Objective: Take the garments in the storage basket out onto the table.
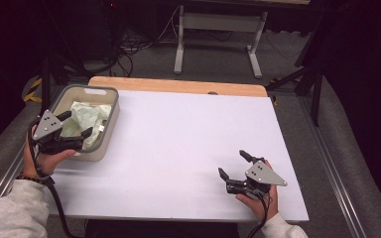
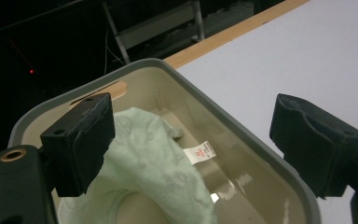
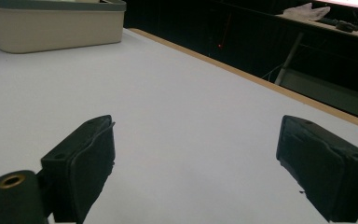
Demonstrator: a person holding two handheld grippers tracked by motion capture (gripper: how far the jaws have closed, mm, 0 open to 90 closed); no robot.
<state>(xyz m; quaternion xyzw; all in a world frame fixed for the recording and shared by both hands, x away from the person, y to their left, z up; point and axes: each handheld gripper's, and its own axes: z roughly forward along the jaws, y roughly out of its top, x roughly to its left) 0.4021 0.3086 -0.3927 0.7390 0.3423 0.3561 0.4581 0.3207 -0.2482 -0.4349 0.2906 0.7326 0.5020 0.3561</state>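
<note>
Two grippers are at work, and we judge the step in hand to be the close of a drop: the pale green garment (image 1: 87, 118) lies crumpled inside the beige bin (image 1: 110, 126) at the far left of the worktop (image 1: 188, 139), its white label (image 2: 200, 152) showing against the bin's inner wall. Our left gripper (image 1: 74, 124) hangs over the bin's near rim with its jaws spread wide; in the left gripper view one pad sits above the cloth and the other out past the rim, and neither presses on anything. Our right gripper (image 1: 234, 164) rests low near the front right of the worktop, jaws likewise wide and holding nothing, well apart from the bin. Next, we think, the left gripper needs to lift clear of the rim without snagging the cloth.
</note>
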